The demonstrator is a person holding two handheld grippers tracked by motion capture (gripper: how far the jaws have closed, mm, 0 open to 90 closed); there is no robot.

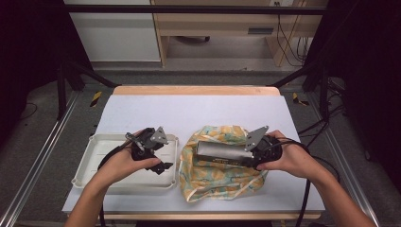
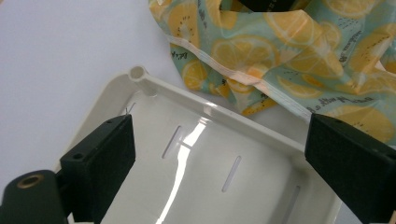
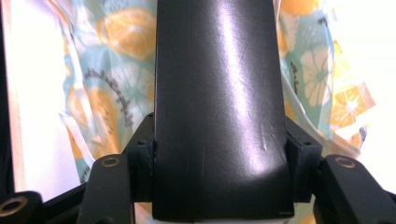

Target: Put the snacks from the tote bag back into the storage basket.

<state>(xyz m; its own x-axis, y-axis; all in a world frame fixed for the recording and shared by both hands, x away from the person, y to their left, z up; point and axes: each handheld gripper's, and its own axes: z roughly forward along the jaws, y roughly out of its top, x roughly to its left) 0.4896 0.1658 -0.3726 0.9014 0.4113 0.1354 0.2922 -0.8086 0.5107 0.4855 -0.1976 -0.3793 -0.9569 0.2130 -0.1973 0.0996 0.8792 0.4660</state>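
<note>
Jaws clamped on dark cylinder (image 3: 219, 107), lemon-print cloth (image 1: 222, 165) beneath, white tray (image 1: 94, 156) beside

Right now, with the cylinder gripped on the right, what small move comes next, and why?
Probably carry the dark cylinder left toward the white tray. The right gripper is clamped on it above the lemon-print cloth, and the left gripper hangs open over the tray.

Lemon-print cloth (image 1: 222, 175), dark cylinder (image 1: 220, 152)
</note>
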